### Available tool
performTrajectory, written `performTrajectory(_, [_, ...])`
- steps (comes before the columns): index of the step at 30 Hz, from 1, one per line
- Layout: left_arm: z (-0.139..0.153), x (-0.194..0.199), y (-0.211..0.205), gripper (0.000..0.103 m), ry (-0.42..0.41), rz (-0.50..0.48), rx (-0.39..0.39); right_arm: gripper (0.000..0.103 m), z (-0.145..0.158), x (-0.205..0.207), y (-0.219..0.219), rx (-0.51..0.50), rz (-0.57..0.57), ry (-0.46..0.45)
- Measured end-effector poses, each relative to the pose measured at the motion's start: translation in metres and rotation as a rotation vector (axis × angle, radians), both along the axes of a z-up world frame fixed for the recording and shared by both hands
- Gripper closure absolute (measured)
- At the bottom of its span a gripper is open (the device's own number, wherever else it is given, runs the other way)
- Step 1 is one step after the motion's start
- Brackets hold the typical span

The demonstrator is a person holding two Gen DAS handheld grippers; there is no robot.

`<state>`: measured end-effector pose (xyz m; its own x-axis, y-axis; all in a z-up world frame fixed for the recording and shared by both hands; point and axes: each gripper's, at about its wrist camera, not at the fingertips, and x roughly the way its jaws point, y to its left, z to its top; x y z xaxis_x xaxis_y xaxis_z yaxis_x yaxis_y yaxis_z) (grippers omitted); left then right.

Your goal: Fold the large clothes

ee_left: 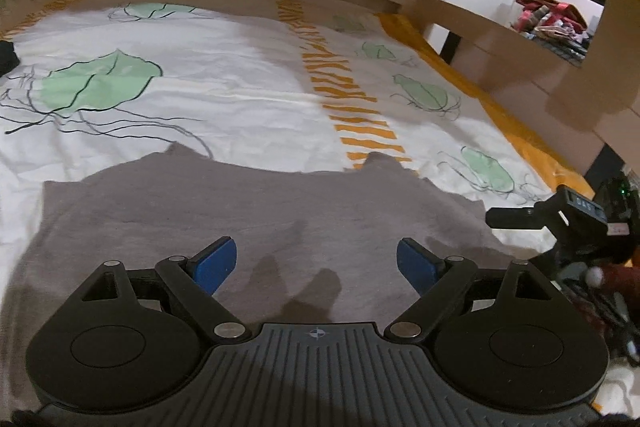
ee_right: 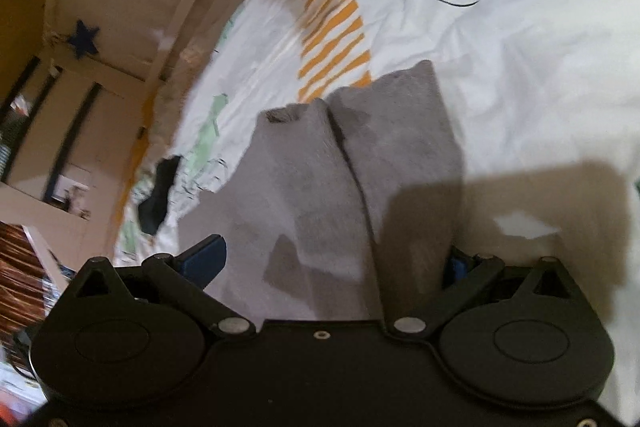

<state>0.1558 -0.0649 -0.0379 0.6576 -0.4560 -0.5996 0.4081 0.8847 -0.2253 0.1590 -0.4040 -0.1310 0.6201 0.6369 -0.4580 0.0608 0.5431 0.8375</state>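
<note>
Patterned bedsheet (ee_left: 224, 107), blue star (ee_right: 83, 38)

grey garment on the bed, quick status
Left gripper open, empty, above grey garment. Right gripper open over a folded part, not clamped. Garment lies on bedsheet. Nothing in the way.

Both grippers (ee_left: 316, 263) (ee_right: 332, 263) spread wide.

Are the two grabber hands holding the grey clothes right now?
The left gripper is open above the grey garment, holding nothing. The right gripper also looks open; grey cloth lies between its fingers, hiding one pad, so a pinch cannot be confirmed.
</note>
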Motion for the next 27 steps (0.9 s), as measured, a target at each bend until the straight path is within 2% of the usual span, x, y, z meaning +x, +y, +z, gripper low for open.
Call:
performTrajectory(3, [-0.009,0.003,-0.009,0.015,0.014,0.013,-0.017,0.000,-0.005,-0.003,-0.003,0.044,-0.012,-0.034])
performTrajectory(8, [-0.034,0.015,-0.020,0.015,0.079,0.044,-0.010,0.000,-0.003,-0.005,-0.001,0.019,0.001,-0.061])
performTrajectory(9, [-0.037,0.014,-0.020,0.014,0.072,0.047,-0.009,0.000,-0.003,-0.005,0.000,0.010,0.006,-0.066])
performTrajectory(11, [-0.039,0.012,-0.023,0.003,0.048,0.029,-0.010,0.000,-0.003,-0.003,0.001,0.000,0.016,-0.071])
performTrajectory(12, [-0.041,0.011,-0.025,0.001,0.041,0.022,-0.006,0.000,-0.003,-0.003,0.000,0.001,0.018,-0.072])
performTrajectory(17, [-0.039,0.006,-0.034,0.002,0.022,0.007,0.072,0.000,-0.005,-0.002,-0.002,0.018,0.022,-0.071])
performTrajectory(18, [-0.037,0.004,-0.034,0.003,0.026,0.016,0.066,0.000,-0.005,-0.002,-0.002,0.018,0.022,-0.071])
performTrajectory(20, [-0.032,-0.001,-0.031,0.013,0.026,0.043,0.047,0.000,-0.005,-0.003,-0.002,0.017,0.023,-0.072])
performTrajectory(21, [-0.029,-0.005,-0.029,0.014,0.026,0.044,0.037,0.000,-0.005,-0.003,-0.001,0.017,0.022,-0.072])
performTrajectory(22, [-0.027,-0.009,-0.028,0.019,0.023,0.039,0.028,0.000,-0.005,-0.003,-0.001,0.017,0.021,-0.071])
performTrajectory(25, [-0.020,-0.023,-0.025,0.028,0.001,0.025,0.009,0.000,-0.005,-0.003,-0.001,0.017,0.022,-0.071])
performTrajectory(27, [-0.017,-0.032,-0.022,0.038,-0.012,0.021,-0.025,0.000,-0.005,-0.003,-0.001,0.016,0.022,-0.072])
